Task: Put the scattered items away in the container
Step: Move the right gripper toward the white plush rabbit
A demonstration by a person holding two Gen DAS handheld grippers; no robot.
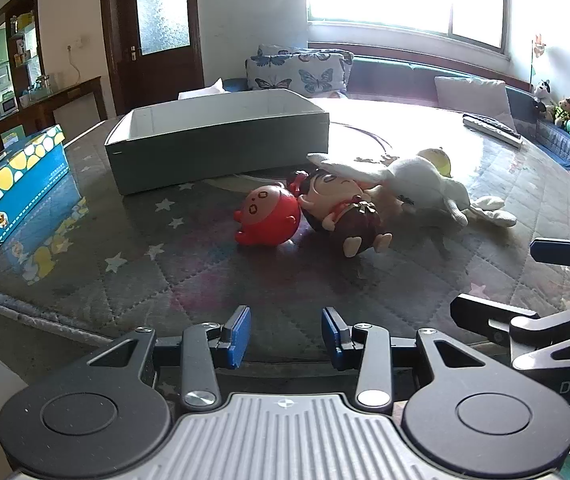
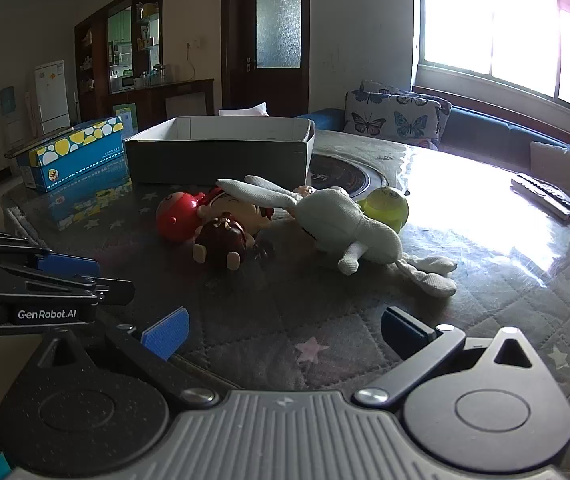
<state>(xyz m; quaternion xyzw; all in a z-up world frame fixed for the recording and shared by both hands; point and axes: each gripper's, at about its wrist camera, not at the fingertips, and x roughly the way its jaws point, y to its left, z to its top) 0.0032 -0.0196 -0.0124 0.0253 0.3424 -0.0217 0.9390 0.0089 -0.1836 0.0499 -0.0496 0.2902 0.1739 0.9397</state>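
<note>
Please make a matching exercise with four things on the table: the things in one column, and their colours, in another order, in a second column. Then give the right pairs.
Things:
1. round toy
2. plush rabbit
3. open box
4. ball-shaped toy behind the rabbit

Colours:
A. dark grey outside, white inside
B. yellow-green
C. red
D. white

Right pairs: 1-C, 2-D, 3-A, 4-B

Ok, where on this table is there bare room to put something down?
Free: quilted cover between the grippers and the toys; the sunlit stretch between white plush rabbit and remote. Crowded: red toy, doll and rabbit bunched against the gray box.
</note>
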